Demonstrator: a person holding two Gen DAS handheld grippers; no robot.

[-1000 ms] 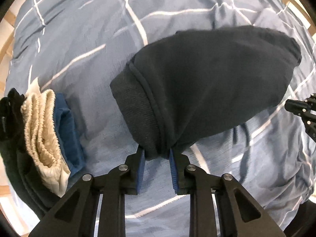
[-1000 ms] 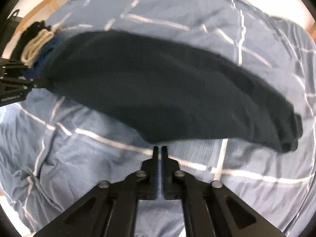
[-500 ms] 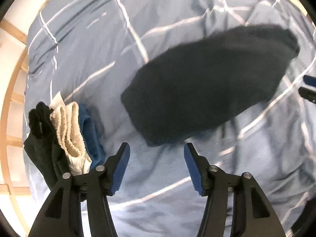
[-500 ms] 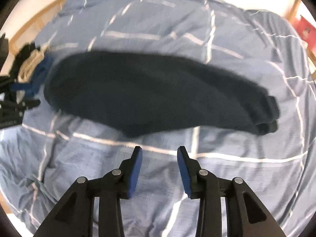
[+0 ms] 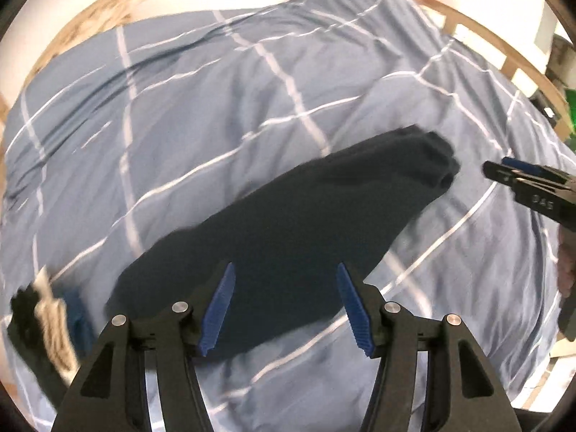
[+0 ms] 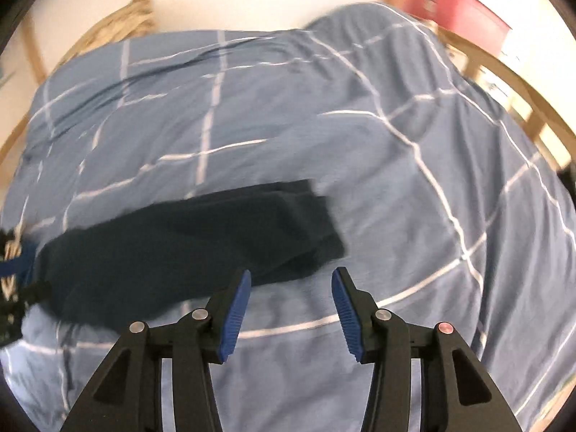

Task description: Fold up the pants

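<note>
Both tools, left tool (image 5: 286,304) and right tool (image 6: 289,309), gape empty; grabbing one layer of the navy pants (image 5: 288,237) could undo the fold.

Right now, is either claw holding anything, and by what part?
Nothing is held. The left claw and right claw are both open and empty, above the folded dark navy pants lying on the blue checked duvet.

Bright daylight, washed-out upper edges; motion blur throughout, fisheye warping rims; light source perhaps window.
</note>
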